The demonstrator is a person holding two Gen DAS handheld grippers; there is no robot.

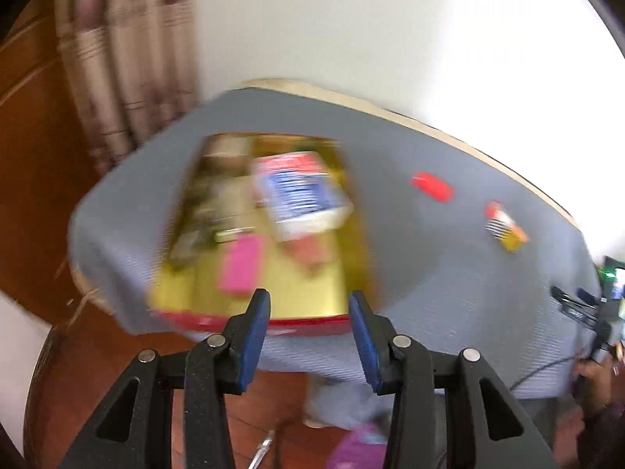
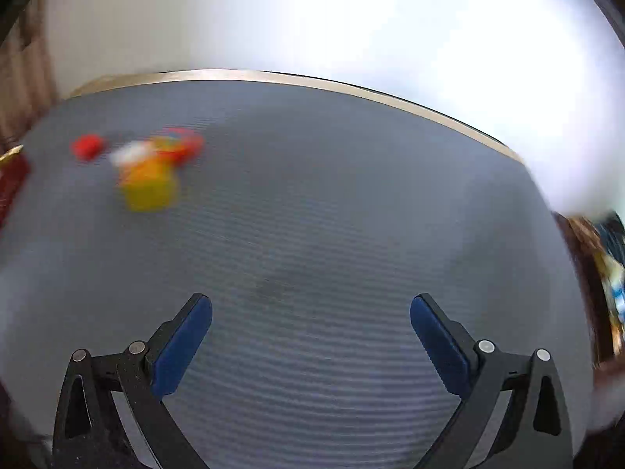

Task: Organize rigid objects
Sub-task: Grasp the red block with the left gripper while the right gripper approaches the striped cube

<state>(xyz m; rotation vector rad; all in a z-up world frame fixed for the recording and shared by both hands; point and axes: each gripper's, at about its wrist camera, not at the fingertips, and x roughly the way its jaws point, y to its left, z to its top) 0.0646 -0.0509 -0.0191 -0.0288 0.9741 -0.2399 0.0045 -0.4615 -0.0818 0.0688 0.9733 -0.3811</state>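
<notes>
Sorting looks partly done: a gold box with a red rim (image 1: pixel 353 269) sits on the grey cloth (image 1: pixel 449 281) and already has things in it, such as a white and blue pack (image 1: pixel 302 193) and a pink block (image 1: pixel 240 267). Two things lie outside the box on the cloth, a small red piece (image 1: pixel 433 187) and, well apart from it, a red, white and yellow one (image 1: pixel 506 226) (both too blurry to name).

The left gripper (image 1: pixel 309 308) hangs over the box's near rim, jaws partly open, holding nothing. The right gripper (image 2: pixel 311 312) is over bare cloth, jaws spread wide, empty.

I think the next move is to pick up a loose piece; the right gripper must go across to it and close on it.

A pale table edge (image 2: pixel 351 86) shows past the cloth. Behind are a white wall (image 1: pixel 351 19), a curtain (image 1: pixel 117 58) and brown wood (image 1: pixel 31 156).
</notes>
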